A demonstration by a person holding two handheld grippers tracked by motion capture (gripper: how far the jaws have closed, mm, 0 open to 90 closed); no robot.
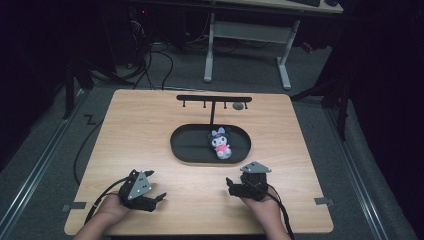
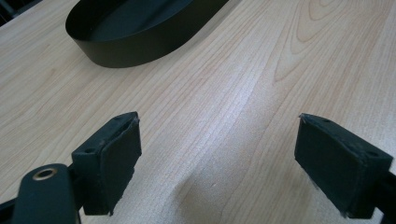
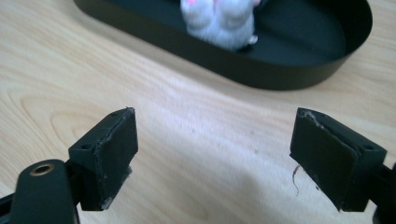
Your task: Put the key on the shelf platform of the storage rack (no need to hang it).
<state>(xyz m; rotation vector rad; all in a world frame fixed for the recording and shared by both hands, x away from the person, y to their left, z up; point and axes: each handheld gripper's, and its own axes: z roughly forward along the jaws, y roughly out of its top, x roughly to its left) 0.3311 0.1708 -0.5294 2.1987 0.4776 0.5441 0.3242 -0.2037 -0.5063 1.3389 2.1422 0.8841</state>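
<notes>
Partly cropped plush toy (image 3: 219, 21) in black tray (image 3: 280, 77), face cut off

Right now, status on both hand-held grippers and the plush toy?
Left hand-held gripper open, empty. Right hand-held gripper open, empty. Small grey-and-pink plush toy lying in black oval tray. Wooden table between clear.

Dim room, dark surroundings. Grey carpet floor (image 1: 50, 150) w/ metal rails (image 1: 30, 175) either side. Light wood table (image 1: 150, 125) centre. White-legged desk (image 1: 247, 32) behind, cables (image 1: 150, 60) tangled beneath at left.
</notes>
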